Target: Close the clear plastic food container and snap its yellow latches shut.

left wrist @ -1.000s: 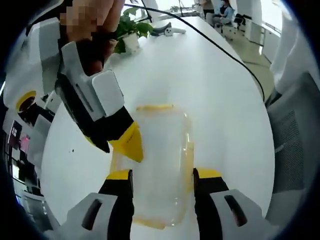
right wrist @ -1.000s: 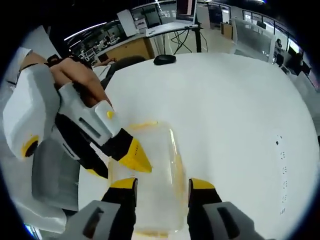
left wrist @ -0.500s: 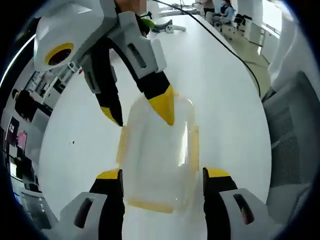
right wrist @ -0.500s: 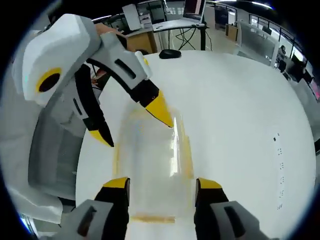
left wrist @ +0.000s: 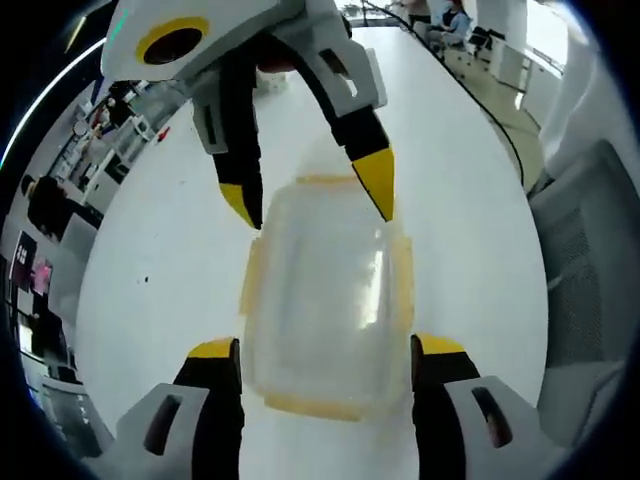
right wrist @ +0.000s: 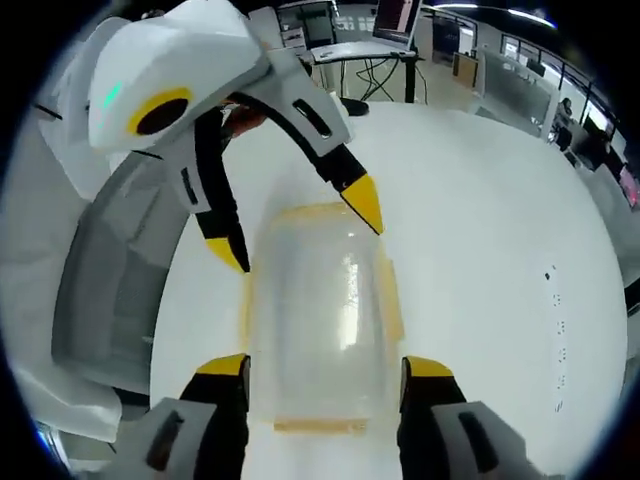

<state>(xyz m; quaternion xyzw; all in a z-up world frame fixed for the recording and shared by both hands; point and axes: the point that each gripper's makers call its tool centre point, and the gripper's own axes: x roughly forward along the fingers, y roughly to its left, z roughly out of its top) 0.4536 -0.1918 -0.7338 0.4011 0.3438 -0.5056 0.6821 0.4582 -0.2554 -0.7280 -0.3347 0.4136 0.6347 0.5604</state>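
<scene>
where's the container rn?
The clear container lies on the white table, centred in both gripper views, between the open left gripper at one end and the open right gripper at the other.

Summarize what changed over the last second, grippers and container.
Both grippers swung from beside the container to face each other across its ends: the left gripper and right gripper each now straddle one end, jaws open. Nothing was gripped or released. The container stays on the white table, lid on, yellow latches flared out.

Open white table (left wrist: 470, 230) on both long sides of the clear food container (left wrist: 325, 300); its two ends are blocked, left gripper (left wrist: 325, 352) near, right gripper (left wrist: 315, 200) far.
</scene>
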